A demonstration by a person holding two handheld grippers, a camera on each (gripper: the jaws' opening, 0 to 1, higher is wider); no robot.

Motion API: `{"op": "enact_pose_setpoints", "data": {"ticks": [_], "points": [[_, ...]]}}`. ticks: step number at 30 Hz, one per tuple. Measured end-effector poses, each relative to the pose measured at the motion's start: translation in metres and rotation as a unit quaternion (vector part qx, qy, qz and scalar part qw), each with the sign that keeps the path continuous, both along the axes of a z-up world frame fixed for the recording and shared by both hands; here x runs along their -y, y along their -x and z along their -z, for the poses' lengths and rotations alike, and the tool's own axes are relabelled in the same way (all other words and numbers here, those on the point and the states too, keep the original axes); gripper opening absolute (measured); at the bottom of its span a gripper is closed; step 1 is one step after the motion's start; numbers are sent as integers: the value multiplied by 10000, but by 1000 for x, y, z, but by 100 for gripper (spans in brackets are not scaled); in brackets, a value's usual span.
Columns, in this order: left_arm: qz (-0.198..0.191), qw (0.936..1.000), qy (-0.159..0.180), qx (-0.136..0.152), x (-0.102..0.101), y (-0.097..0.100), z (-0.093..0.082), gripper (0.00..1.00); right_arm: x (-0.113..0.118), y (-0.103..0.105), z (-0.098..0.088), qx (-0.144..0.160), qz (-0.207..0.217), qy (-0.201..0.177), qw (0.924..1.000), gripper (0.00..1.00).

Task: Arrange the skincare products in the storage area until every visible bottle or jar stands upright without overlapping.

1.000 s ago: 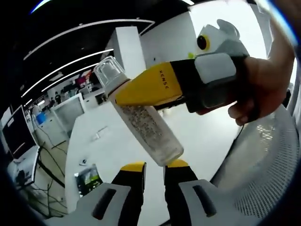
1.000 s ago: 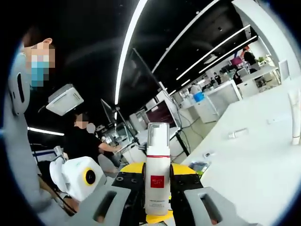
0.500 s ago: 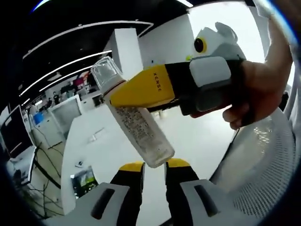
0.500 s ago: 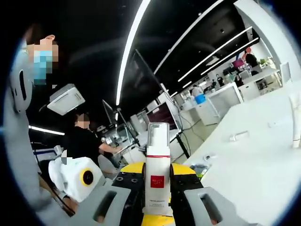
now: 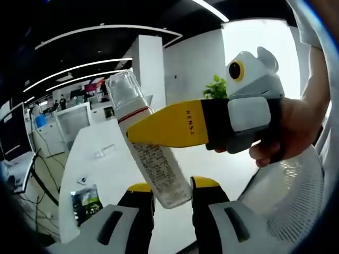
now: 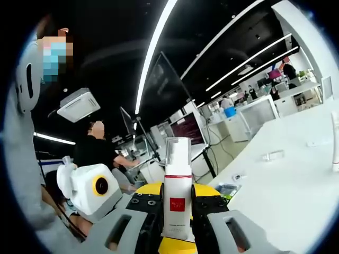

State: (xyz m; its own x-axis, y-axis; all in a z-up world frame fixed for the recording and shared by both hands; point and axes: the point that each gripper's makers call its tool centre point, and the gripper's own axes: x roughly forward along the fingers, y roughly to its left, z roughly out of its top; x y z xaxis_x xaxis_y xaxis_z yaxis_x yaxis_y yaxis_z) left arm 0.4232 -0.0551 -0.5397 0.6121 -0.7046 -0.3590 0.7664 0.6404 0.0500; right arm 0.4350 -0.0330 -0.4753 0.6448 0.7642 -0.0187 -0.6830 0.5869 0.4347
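Skincare bottle (image 6: 177,198), a white pump bottle with a clear cap, a red band and a red square label, is clamped between the yellow-tipped jaws of the right gripper (image 6: 177,233), held off the table with its cap pointing away from the camera along the jaws. In the left gripper view the same bottle (image 5: 150,153) hangs tilted in the air, its base sitting between the jaws of the left gripper (image 5: 172,188), which stand a little wider than the bottle; whether either jaw touches it cannot be told, so this looks like a handover or a two-handed adjustment in mid-air. The person's hand (image 5: 296,135) wraps the right gripper's handle. Below lies the white table (image 5: 100,169), with a small dark packet (image 5: 85,201) near its edge, and a white mesh basket (image 5: 291,206) shows at the right, possibly the storage area. As a judgement, the task is not finished: this bottle is airborne and not yet stood upright anywhere. How many other products are already in place cannot be told, since the basket's inside is not visible. Left to do: set this bottle down upright, clear of its neighbours.
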Motion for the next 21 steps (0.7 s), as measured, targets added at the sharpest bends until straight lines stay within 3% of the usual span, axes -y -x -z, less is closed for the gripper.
{"op": "enact_pose_setpoints", "data": {"ticks": [10,17,21], "points": [[239,9980,-535,220,0,5,10,23,9,13,4,41,-81,228,9997,12],[362,9968,-601,379,3,7,9,23,12,15,4,27,-198,240,9995,12],[469,9958,-616,491,6,9,6,22,13,15,5,-199,-367,151,9990,13]]}}
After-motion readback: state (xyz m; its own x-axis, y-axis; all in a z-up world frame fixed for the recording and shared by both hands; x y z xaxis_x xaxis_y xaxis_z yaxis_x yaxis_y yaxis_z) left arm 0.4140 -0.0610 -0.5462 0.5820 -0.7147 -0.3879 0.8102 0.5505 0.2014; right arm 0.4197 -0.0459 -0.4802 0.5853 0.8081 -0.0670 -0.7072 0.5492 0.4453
